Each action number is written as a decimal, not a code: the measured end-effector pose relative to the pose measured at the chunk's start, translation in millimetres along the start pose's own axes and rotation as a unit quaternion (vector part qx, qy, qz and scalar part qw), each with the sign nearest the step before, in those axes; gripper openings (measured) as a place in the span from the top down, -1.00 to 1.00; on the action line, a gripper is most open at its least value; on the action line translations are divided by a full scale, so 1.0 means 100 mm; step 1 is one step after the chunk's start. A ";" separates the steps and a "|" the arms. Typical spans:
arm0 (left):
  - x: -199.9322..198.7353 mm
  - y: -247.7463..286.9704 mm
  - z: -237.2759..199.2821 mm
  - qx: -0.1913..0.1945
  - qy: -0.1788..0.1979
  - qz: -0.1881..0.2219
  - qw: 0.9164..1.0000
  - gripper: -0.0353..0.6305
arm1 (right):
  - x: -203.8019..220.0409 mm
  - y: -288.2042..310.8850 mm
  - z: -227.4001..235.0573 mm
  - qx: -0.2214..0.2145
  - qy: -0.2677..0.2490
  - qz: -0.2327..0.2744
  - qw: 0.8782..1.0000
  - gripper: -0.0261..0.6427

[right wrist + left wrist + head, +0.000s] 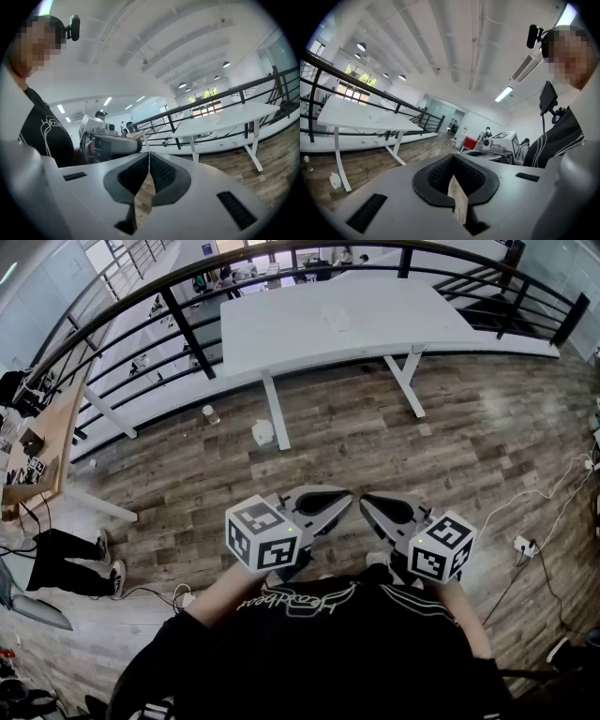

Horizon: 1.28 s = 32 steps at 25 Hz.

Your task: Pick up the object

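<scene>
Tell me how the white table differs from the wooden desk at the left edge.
The white table has a pale, nearly bare top; the wooden desk is brown and cluttered. The white table stands straight ahead in the head view; the wooden desk sits far left, cut by the frame. Both stand on the wooden floor.
</scene>
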<state>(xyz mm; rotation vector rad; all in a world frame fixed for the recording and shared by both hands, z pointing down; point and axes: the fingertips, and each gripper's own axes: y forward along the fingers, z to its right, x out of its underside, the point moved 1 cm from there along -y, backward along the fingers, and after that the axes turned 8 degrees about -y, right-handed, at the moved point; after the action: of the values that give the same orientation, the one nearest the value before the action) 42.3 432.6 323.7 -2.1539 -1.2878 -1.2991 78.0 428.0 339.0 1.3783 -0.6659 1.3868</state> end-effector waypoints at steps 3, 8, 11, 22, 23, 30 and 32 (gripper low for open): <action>-0.01 -0.03 0.00 0.002 -0.002 0.001 1.000 0.87 | -0.01 0.02 -0.03 0.000 0.003 -0.001 1.000 0.86; -0.05 -0.07 -0.02 0.011 -0.007 0.008 1.000 0.87 | -0.03 0.04 -0.03 0.005 0.007 -0.002 1.000 0.86; -0.09 -0.10 -0.05 0.016 -0.014 0.012 1.000 0.87 | -0.07 0.06 -0.03 0.004 0.016 0.004 1.000 0.86; -0.31 -0.19 -0.11 0.032 -0.030 0.038 0.998 0.87 | -0.22 0.17 0.04 -0.006 0.025 0.013 1.000 0.86; -0.31 -0.18 -0.14 0.031 -0.030 0.039 0.998 0.87 | -0.21 0.18 0.05 -0.007 0.024 0.012 1.000 0.86; -0.38 -0.07 -0.36 0.029 -0.035 0.036 0.998 0.87 | -0.22 0.35 0.30 -0.018 0.034 0.009 0.999 0.86; -0.42 -0.01 -0.46 0.024 -0.037 0.035 0.998 0.87 | -0.23 0.42 0.41 -0.024 0.039 0.010 0.999 0.86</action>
<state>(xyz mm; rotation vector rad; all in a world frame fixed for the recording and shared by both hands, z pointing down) 8.7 380.8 314.2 -2.2119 -1.2463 -1.1592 50.7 371.0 336.4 1.2762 -0.6605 1.4238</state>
